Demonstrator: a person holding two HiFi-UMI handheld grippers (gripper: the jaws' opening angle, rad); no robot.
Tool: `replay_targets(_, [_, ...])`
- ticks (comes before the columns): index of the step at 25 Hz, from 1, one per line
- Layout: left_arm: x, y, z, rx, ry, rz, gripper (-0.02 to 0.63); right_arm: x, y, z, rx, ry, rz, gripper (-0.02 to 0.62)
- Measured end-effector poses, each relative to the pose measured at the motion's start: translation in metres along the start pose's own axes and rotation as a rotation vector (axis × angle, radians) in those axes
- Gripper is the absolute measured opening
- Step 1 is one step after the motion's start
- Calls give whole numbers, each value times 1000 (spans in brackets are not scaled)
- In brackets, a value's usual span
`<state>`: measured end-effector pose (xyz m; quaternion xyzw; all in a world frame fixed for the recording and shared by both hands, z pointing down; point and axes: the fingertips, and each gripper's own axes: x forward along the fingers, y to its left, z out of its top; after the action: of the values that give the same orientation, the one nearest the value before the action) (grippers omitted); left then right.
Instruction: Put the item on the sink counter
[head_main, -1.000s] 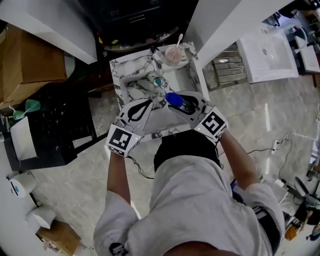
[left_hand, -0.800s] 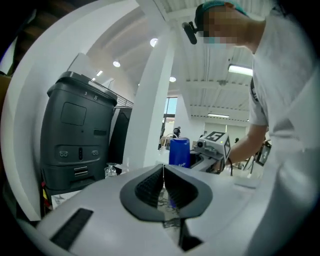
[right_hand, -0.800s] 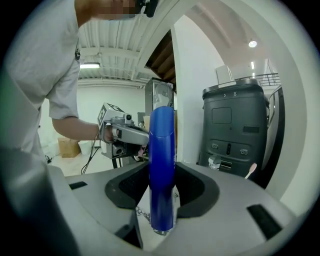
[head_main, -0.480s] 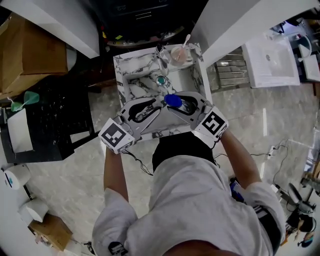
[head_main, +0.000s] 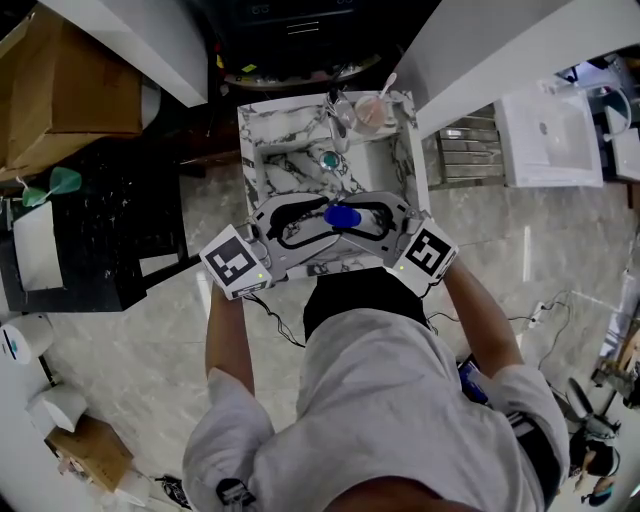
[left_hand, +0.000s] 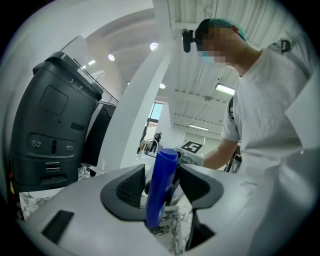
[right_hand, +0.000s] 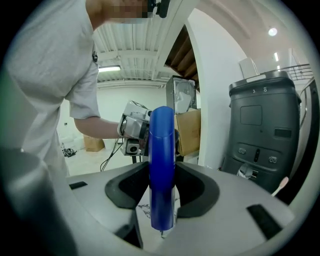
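A blue bottle (head_main: 342, 215) hangs above the front of the marble sink counter (head_main: 250, 150). My right gripper (head_main: 356, 219) is shut on it; in the right gripper view the bottle (right_hand: 162, 170) stands upright with both pads pressed on it. My left gripper (head_main: 322, 222) faces the right one from the left. Its jaws are opening. The bottle (left_hand: 161, 187) stands tilted between them, with a gap at the right pad (left_hand: 197, 185). The sink basin's drain (head_main: 328, 158) shows just beyond the grippers.
A pink cup (head_main: 370, 112) with a utensil in it and a faucet (head_main: 340, 112) stand at the counter's back edge. A cardboard box (head_main: 60, 100) and a black crate (head_main: 100, 240) are at the left. A white basin (head_main: 550, 130) lies at the right. A dark grey appliance (right_hand: 265, 130) stands behind the counter.
My left gripper has swung in toward the right one and spread its jaws round the blue bottle. The right gripper has kept its hold and moved little.
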<state>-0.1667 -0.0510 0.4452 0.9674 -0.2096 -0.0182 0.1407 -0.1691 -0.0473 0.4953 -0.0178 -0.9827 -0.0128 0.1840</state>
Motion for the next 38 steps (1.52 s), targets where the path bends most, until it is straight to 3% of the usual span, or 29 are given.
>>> replay_targets(8, [5, 6, -11, 8, 43, -25, 201, 16, 2, -1, -26, 32, 40, 153])
replay_targets(14, [8, 10, -14, 73, 60, -19, 196, 24, 0, -3, -36, 49, 56, 153])
replay_targets(25, [6, 27, -19, 133, 74, 37, 175, 40, -11, -9, 3, 39, -6, 156])
replay_targets(30, [2, 40, -19, 103, 60, 86, 173, 40, -26, -14, 67, 5, -81, 203])
replay_targets(33, [1, 48, -23, 137, 93, 92, 173, 34, -36, -21, 136, -17, -129, 218])
replay_targets(38, [3, 62, -16, 113, 56, 148, 173, 21, -51, -45, 246, -23, -279, 219])
